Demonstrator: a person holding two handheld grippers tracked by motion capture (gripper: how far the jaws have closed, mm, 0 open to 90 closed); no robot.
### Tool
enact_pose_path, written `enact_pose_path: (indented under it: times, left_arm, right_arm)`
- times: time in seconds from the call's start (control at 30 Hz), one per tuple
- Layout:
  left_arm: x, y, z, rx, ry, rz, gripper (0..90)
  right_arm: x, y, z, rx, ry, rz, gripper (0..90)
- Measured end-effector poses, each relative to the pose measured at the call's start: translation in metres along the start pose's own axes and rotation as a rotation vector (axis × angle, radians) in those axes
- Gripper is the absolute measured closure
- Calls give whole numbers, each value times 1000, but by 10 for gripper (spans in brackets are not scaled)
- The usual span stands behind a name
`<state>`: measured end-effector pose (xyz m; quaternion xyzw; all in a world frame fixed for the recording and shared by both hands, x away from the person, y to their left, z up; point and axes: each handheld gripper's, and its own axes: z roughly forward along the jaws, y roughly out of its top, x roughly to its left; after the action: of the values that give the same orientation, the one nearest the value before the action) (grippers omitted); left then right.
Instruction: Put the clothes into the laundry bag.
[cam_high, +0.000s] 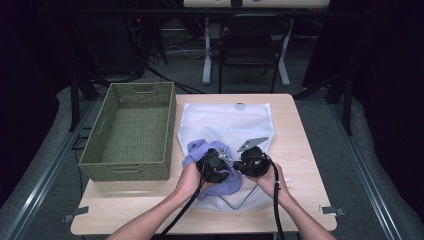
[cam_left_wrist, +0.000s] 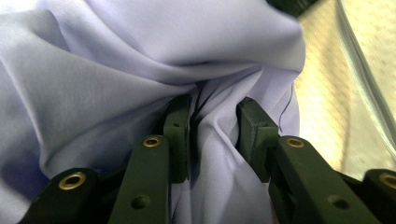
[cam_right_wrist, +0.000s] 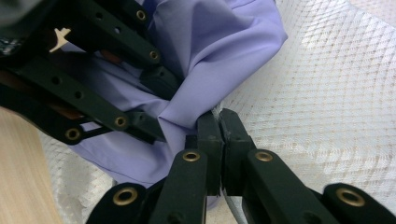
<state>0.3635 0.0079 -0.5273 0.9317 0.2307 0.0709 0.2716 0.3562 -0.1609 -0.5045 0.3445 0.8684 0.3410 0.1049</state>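
A lavender cloth lies bunched on the near part of a white mesh bag at the table's middle. My left gripper is shut on a fold of that cloth. In the right gripper view it reaches in from the upper left with the fabric between its jaws. My right gripper sits just to its right. Its jaws are pressed together on the thin mesh edge where the bag meets the cloth.
A green woven basket with nothing in it stands on the left part of the wooden table, touching the bag's left side. Beyond the far edge stand a black chair and desk legs. Dark floor surrounds the table.
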Motion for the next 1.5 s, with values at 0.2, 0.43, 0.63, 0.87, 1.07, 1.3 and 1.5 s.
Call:
enact_pose_path:
  times: [0.2, 0.43, 0.63, 0.87, 1.07, 1.3, 1.5]
  left_arm:
    - [-7, 3, -18, 22, 3, 40, 510]
    - [7, 4, -54, -47, 77, 4, 321]
    - [42, 0, -55, -49, 122, -137, 217]
    - [52, -9, -34, -4, 58, -130, 662]
    - [40, -7, -42, -8, 17, -51, 897]
    - [9, 1, -39, -31, -103, 0, 897]
    - [-8, 1, 0, 47, -93, 37, 895]
  right_arm:
    - [-4, -1, -1, 4, -8, 2, 892]
    - [-6, -2, -1, 4, -8, 11, 892]
    - [-7, -3, -1, 3, -2, 11, 892]
    - [-7, -2, 0, 8, -11, 4, 891]
    - [-6, -1, 0, 8, -15, 6, 892]
    - [-7, 1, -3, -11, -19, 20, 892]
    - [-7, 3, -11, -48, -15, 36, 892]
